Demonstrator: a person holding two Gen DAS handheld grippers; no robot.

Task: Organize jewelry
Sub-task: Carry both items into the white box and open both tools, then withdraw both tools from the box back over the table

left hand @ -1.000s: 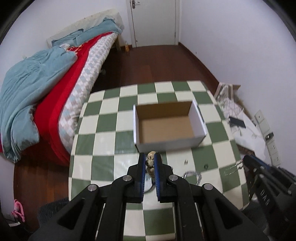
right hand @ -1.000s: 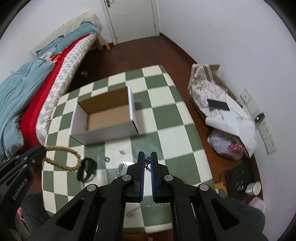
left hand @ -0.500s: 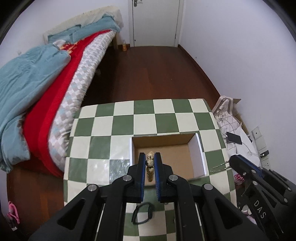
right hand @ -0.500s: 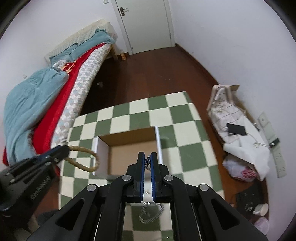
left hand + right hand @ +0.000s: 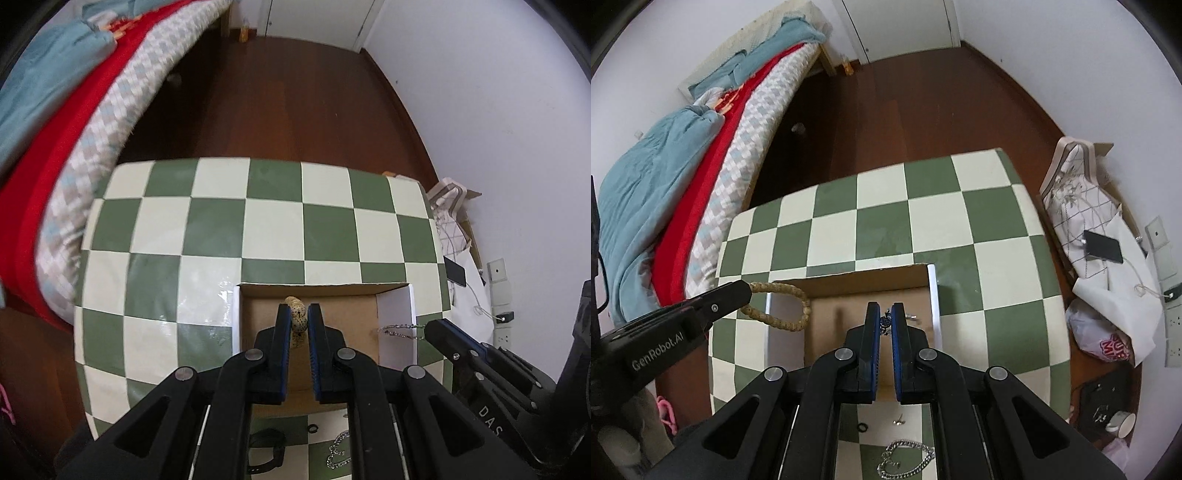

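Jewelry lies at the counter's [image 5: 207,206] near edge: a silver chain [image 5: 905,459], a black ring [image 5: 862,427]. Above the cardboard box [image 5: 871,284], the left tool [image 5: 298,314] pinches a beaded bracelet [image 5: 783,306] and the right tool [image 5: 885,314] clamps a small silver piece [image 5: 400,329]. Beyond the far edge stands a bed [image 5: 701,155].

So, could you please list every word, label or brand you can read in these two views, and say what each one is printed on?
"GenRobot.AI" on the side of the left gripper, seen from the right wrist view.
"DAS", cut off by the frame edge, on the body of the right gripper, seen from the left wrist view.
Red lettering on the plastic bag on the floor: partly hidden and too crumpled to read.
No other text is legible.
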